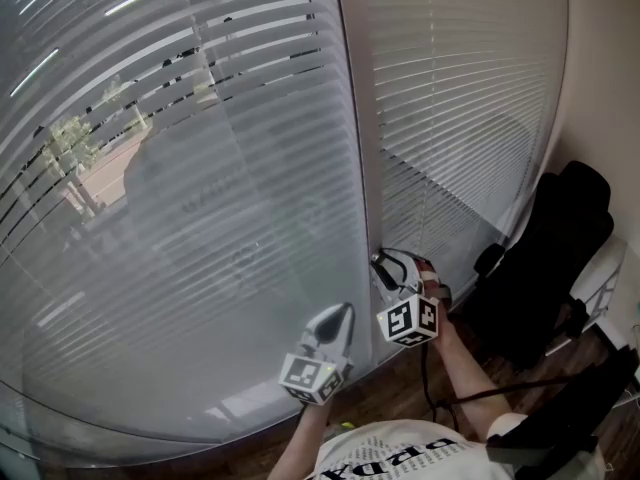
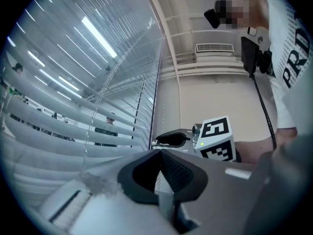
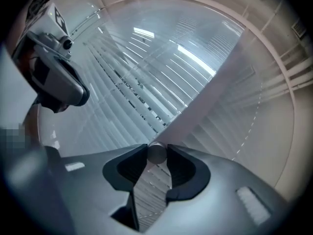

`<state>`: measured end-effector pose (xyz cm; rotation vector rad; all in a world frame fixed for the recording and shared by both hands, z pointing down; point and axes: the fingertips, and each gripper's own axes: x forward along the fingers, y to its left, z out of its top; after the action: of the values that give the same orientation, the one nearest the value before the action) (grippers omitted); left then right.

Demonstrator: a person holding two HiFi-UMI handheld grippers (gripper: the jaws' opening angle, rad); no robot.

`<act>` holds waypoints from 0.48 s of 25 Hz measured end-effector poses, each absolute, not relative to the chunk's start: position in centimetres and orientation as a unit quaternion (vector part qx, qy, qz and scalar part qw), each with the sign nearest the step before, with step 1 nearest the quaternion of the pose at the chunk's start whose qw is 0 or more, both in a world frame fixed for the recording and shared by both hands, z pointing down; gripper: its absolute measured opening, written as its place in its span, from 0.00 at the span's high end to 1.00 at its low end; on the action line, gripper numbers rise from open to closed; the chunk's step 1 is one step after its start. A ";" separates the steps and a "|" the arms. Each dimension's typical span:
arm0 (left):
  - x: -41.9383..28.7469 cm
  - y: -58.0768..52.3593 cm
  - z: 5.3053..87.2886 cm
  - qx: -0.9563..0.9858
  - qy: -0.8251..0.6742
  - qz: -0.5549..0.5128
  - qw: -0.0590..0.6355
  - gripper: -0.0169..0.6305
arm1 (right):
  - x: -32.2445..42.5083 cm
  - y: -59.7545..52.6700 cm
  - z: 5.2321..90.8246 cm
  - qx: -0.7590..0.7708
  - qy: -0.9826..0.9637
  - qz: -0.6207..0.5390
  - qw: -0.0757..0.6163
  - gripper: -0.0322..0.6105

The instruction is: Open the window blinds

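Two white slatted blinds cover the window: a wide left blind (image 1: 200, 218) and a narrower right blind (image 1: 460, 118). A thin clear tilt wand (image 1: 362, 188) hangs between them. My right gripper (image 1: 380, 265) is level at the wand's lower end, shut on it. In the right gripper view the wand (image 3: 205, 92) runs up and away from between the pads, its round end at the jaw tips of the right gripper (image 3: 156, 153). My left gripper (image 1: 340, 313) hovers lower and to the left, close to the left blind, its jaws together with nothing in them (image 2: 159, 152).
Through the left blind's slats, trees (image 1: 70, 148) show outside. A beaded cord (image 1: 425, 198) hangs in front of the right blind. A black office chair (image 1: 550, 258) stands to the right by the wall, over a dark wood floor (image 1: 400, 398).
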<state>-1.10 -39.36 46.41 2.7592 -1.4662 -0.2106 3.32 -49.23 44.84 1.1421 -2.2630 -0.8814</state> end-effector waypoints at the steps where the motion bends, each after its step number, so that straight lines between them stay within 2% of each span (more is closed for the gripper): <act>1: -1.2 -39.4 46.4 0.880 -0.470 -0.068 0.006 0.98 | 3.3 -49.3 44.8 0.416 -0.822 -0.319 0.224 0.74; 7: -1.1 -39.5 46.3 0.882 -0.467 -0.067 0.006 0.98 | 3.4 -49.3 44.8 0.419 -0.833 -0.297 0.206 0.74; 12: -0.8 -39.6 46.7 0.885 -0.461 -0.065 0.006 0.98 | 3.5 -49.4 44.7 0.425 -0.860 -0.229 0.165 0.74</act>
<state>-0.84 -39.63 46.68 2.7706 -1.4433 -0.2030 3.51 -49.41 44.70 1.2103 -2.4504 -0.6510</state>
